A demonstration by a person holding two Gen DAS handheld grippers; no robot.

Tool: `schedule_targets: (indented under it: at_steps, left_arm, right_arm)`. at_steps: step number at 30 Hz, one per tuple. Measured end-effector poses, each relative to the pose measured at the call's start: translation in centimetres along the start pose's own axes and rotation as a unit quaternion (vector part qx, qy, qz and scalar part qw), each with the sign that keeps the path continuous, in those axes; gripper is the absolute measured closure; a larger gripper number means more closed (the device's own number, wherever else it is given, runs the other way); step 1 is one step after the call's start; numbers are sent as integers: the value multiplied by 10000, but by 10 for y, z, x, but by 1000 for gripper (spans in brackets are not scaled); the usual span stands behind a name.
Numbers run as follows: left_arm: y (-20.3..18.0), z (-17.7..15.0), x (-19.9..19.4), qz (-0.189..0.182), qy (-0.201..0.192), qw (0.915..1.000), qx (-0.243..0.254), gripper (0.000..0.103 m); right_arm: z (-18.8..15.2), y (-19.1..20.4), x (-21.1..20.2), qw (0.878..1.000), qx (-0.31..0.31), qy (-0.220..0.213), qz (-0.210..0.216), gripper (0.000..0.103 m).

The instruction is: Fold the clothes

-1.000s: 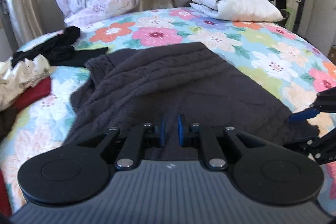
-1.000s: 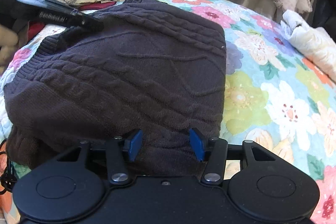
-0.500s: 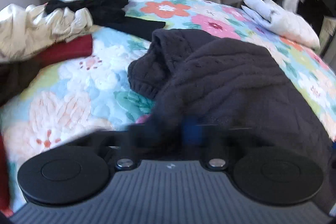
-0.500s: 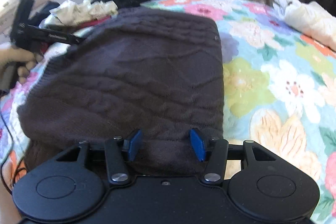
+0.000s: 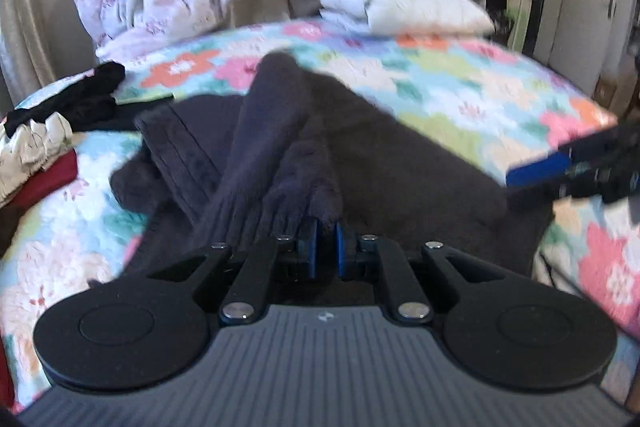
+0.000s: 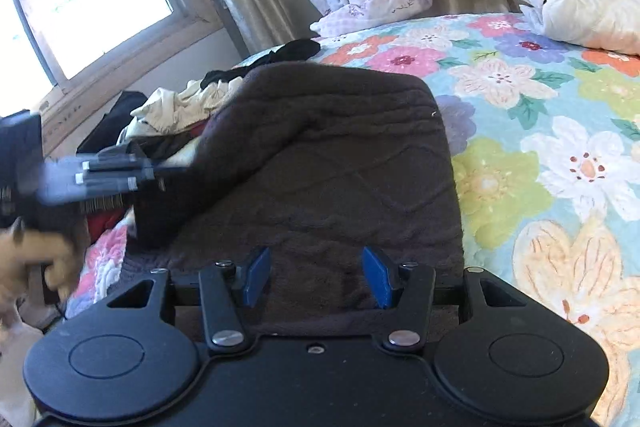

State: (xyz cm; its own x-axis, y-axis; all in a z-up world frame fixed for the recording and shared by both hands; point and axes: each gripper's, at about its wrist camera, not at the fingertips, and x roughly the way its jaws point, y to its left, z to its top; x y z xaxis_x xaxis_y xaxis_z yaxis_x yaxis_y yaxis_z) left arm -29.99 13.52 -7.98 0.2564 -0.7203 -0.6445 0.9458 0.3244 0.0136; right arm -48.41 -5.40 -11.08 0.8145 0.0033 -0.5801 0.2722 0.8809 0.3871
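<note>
Left gripper is clamped on a bunched fold of the dark cable-knit sweater lying mid-bed on the floral quilt. Right gripper stands spread, straddling its near hem.

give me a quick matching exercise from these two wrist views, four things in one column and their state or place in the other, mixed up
Things:
1. left gripper
2. right gripper
3. dark knit sweater
4. white folded garment

States or places:
a. open, over the sweater's near edge
b. at the far end of the floral bedspread
c. shut on a fold of sweater
d. spread on the bed, left part lifted

Pairs: 1-c, 2-a, 3-d, 4-b
</note>
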Motion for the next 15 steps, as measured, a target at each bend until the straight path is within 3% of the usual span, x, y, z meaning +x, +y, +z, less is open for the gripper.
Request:
schedule_targets:
  at_steps: [4, 6, 10, 12, 14, 15]
  left_arm:
    - [-16, -13, -2, -81, 277, 9995, 128, 89]
    - [-16, -16, -18, -117, 234, 9996, -57, 87]
    - [1, -14, -48, 2, -148, 9984, -537, 59]
    - [12, -10, -51, 107, -340, 9972, -656, 52]
    - [23, -8, -44, 35, -298, 9957, -880, 36]
    - [28, -10, -38, -8, -240, 9942, -1050, 34]
  right_arm:
    - [-2, -2, 0, 9999, 43, 57, -70, 46]
    - [-4, -5, 3, 9997, 18, 123, -199, 46]
    - [-7, -17, 14, 9989, 172, 292, -328, 46]
    - [-8, -21, 17, 9985, 273, 354, -327, 46]
    - [-8, -22, 19, 9982, 316, 403, -319, 46]
    - [-8, -21, 19, 9982, 290, 409, -324, 45]
